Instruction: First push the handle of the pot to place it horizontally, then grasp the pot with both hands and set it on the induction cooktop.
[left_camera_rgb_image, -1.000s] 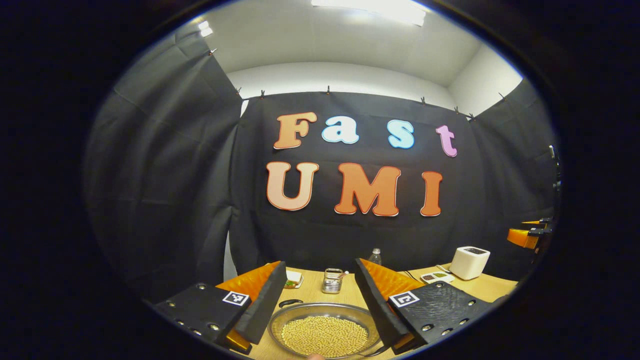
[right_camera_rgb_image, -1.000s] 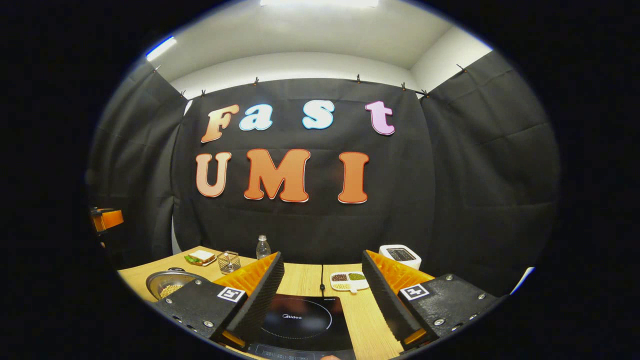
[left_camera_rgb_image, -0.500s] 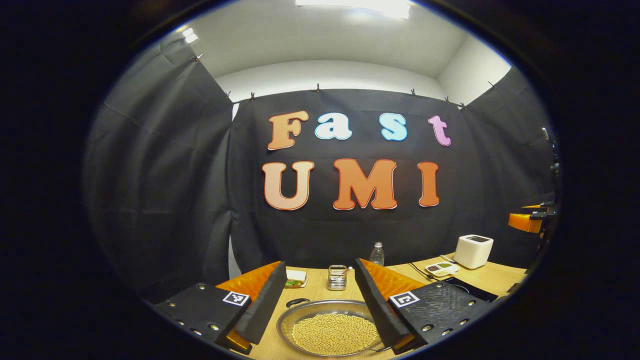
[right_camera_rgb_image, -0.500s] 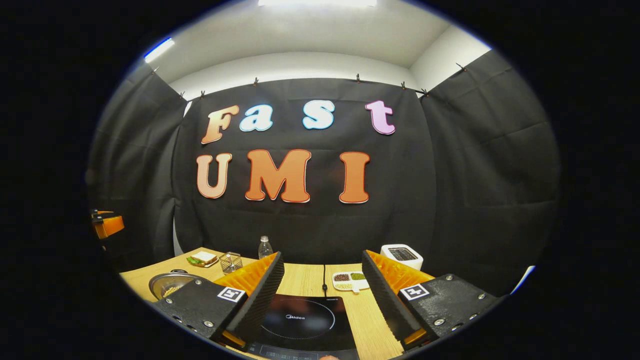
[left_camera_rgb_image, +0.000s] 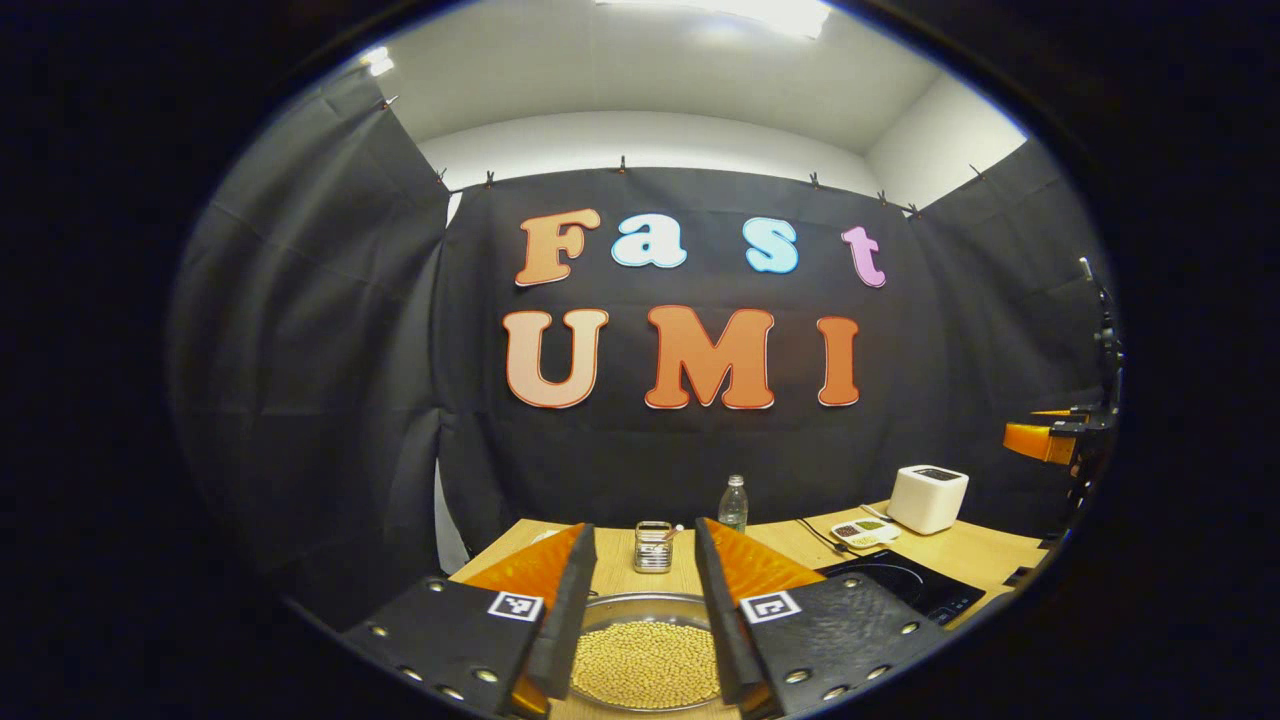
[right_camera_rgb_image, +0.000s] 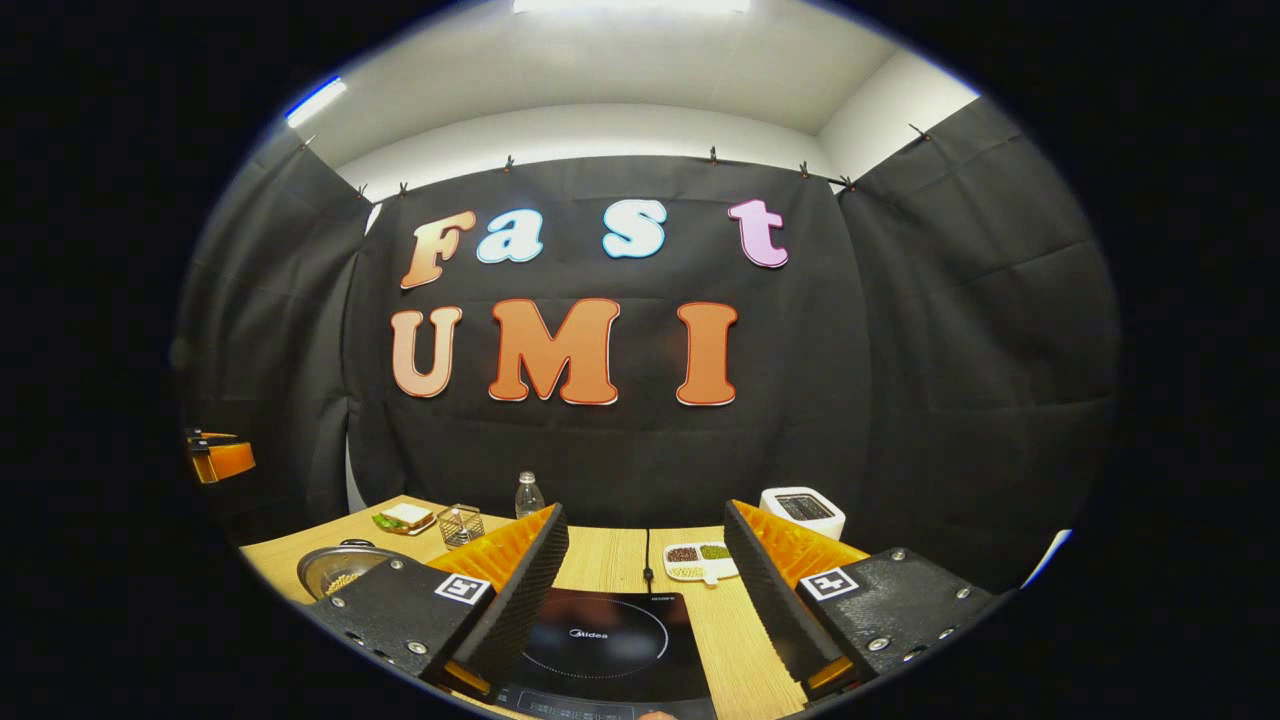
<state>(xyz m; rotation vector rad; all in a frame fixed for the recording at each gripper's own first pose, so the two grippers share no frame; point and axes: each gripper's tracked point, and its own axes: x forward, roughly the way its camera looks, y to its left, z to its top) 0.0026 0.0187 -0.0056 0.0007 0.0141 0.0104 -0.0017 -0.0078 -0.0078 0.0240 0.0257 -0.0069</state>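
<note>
A shallow metal pot (left_camera_rgb_image: 645, 660) full of yellow beans sits on the wooden table, low between my left gripper's fingers (left_camera_rgb_image: 560, 620). My left gripper (left_camera_rgb_image: 643, 527) hangs above the pot, open to a narrow gap, with nothing held. In the right gripper view the pot (right_camera_rgb_image: 335, 570) lies at the far left, and a small dark handle (right_camera_rgb_image: 350, 543) shows at its far rim. The black induction cooktop (right_camera_rgb_image: 605, 645) lies right under my right gripper (right_camera_rgb_image: 645, 510), which is wide open and empty. The cooktop (left_camera_rgb_image: 905, 585) is to the right of the pot.
At the back of the table (right_camera_rgb_image: 600, 560) stand a water bottle (left_camera_rgb_image: 733, 503), a small wire basket (left_camera_rgb_image: 653, 546), a white box-shaped appliance (left_camera_rgb_image: 927, 498) and a divided dish of beans (right_camera_rgb_image: 700, 562). A sandwich plate (right_camera_rgb_image: 404, 517) sits back left. A cable (right_camera_rgb_image: 646, 550) runs behind the cooktop.
My left gripper's fingers have drawn closer together, and its view has shifted so that the pot sits centred between them. The right gripper has hardly moved.
</note>
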